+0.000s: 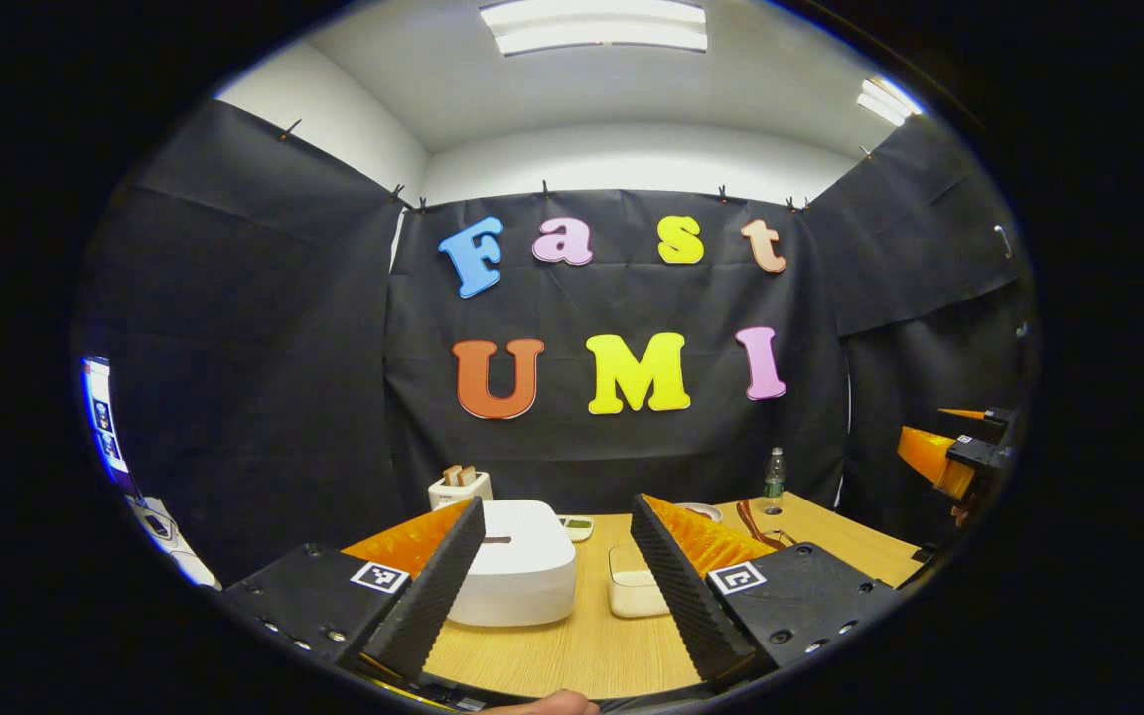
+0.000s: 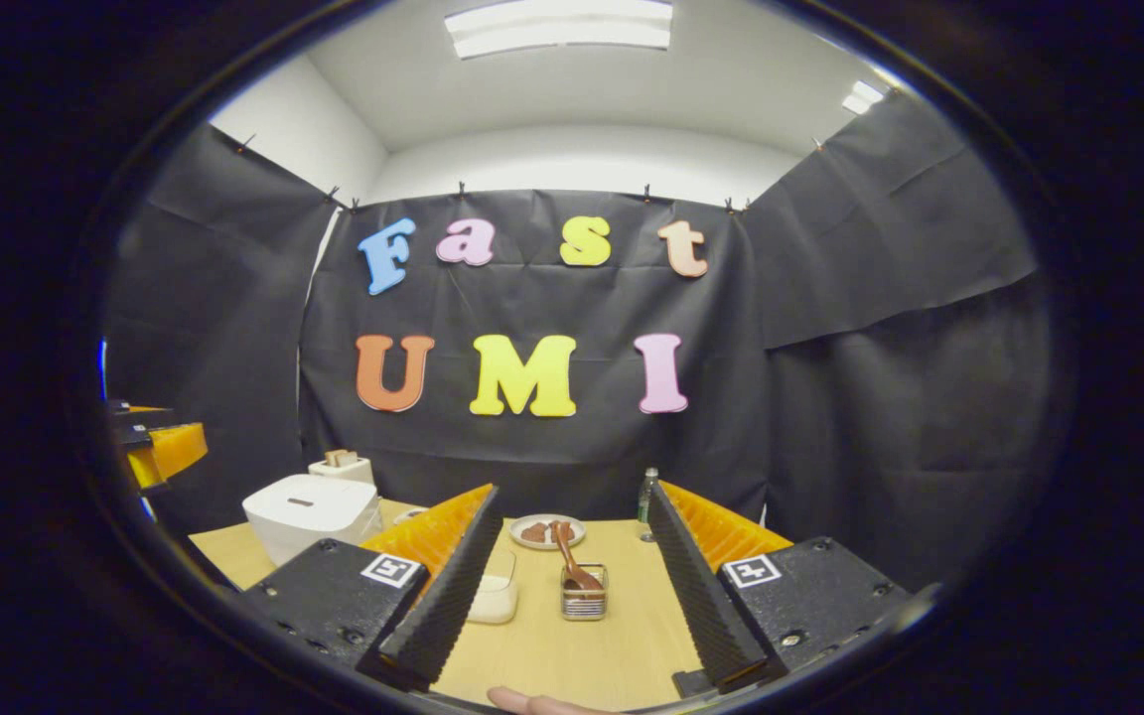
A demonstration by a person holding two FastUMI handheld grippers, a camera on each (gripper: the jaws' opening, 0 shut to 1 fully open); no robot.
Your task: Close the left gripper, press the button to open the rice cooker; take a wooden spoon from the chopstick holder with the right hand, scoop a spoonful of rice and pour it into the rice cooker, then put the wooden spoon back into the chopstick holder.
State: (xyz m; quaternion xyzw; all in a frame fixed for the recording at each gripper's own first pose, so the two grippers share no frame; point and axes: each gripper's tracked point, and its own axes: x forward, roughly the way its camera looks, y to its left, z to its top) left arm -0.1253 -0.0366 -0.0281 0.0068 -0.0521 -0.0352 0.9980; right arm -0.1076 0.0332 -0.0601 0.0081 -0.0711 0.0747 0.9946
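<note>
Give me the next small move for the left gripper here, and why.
Probably close the left gripper: its jaws stand wide apart, and the rice cooker ahead has its lid down. The wooden spoon sits untouched in the chopstick holder, so the button press likely comes first.

Bare table (image 2: 572, 650) before chopstick holder (image 2: 584, 603), rice container (image 2: 495, 599) left

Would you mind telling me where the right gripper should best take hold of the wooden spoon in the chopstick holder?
Probably the handle of the wooden spoon, the part that sticks up out of the chopstick holder. It leans back and to the left, clear of the mesh rim. The right gripper would likely come from the front, open jaws either side of the handle, above the rim.
</note>
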